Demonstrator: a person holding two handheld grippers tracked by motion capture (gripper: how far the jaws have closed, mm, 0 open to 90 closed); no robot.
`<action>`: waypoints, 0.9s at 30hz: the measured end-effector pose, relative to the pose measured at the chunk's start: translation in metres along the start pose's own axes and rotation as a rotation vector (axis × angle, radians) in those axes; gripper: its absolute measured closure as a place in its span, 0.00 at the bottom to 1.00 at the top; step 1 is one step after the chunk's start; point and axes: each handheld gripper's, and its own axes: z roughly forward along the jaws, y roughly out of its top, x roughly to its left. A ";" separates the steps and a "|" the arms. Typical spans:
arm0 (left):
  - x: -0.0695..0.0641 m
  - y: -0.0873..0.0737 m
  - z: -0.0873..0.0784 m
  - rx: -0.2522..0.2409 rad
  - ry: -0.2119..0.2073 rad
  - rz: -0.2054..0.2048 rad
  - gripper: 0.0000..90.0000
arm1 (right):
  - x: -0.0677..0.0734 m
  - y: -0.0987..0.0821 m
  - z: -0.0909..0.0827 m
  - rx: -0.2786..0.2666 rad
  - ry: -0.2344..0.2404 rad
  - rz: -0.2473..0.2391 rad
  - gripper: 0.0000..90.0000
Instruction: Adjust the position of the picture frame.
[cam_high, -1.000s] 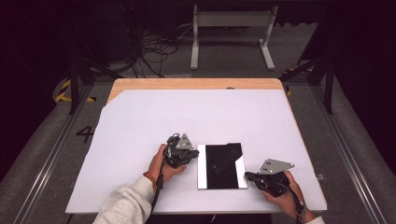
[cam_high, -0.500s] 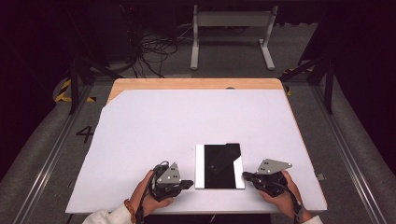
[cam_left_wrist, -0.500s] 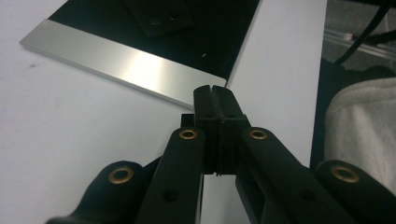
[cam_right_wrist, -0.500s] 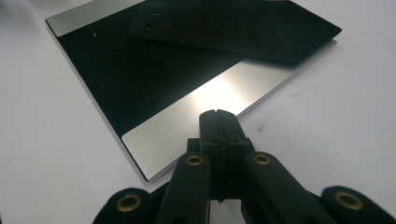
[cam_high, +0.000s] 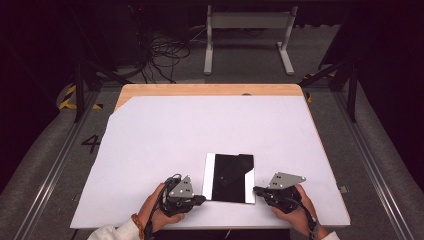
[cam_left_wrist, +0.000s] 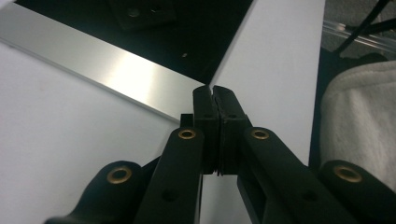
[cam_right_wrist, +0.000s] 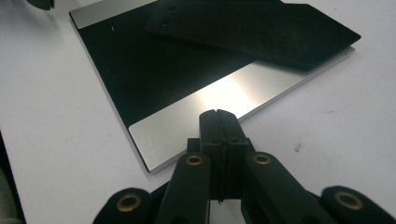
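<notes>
Both jaws-together grippers, left gripper and right gripper, flank a black plate on the white table.

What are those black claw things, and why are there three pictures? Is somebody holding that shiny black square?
Those are grabbing tools. A person sits at the table and holds one in each hand: the left gripper and the right gripper. Each has two black fingers that can squeeze together like tongs.

One picture comes from a camera high above the table, looking down. The other two come from little cameras that ride on each tool and look along its fingers, so everything looks big and close.

On the white tabletop lies a flat plate, black in the middle with shiny silver strips along two edges. Nobody is holding it. Both tools have their fingers pressed shut with nothing between them, and each tip sits right at one side of the plate, left and right.
</notes>
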 end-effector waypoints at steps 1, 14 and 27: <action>-0.001 0.000 0.002 0.007 0.006 0.010 0.98 | 0.001 0.001 0.001 0.000 0.006 -0.001 1.00; 0.009 -0.009 -0.003 0.038 0.090 0.001 0.98 | 0.012 0.008 0.009 0.011 0.022 -0.014 1.00; 0.021 -0.014 -0.008 0.025 0.104 -0.017 1.00 | 0.021 0.013 0.013 0.020 0.029 -0.041 1.00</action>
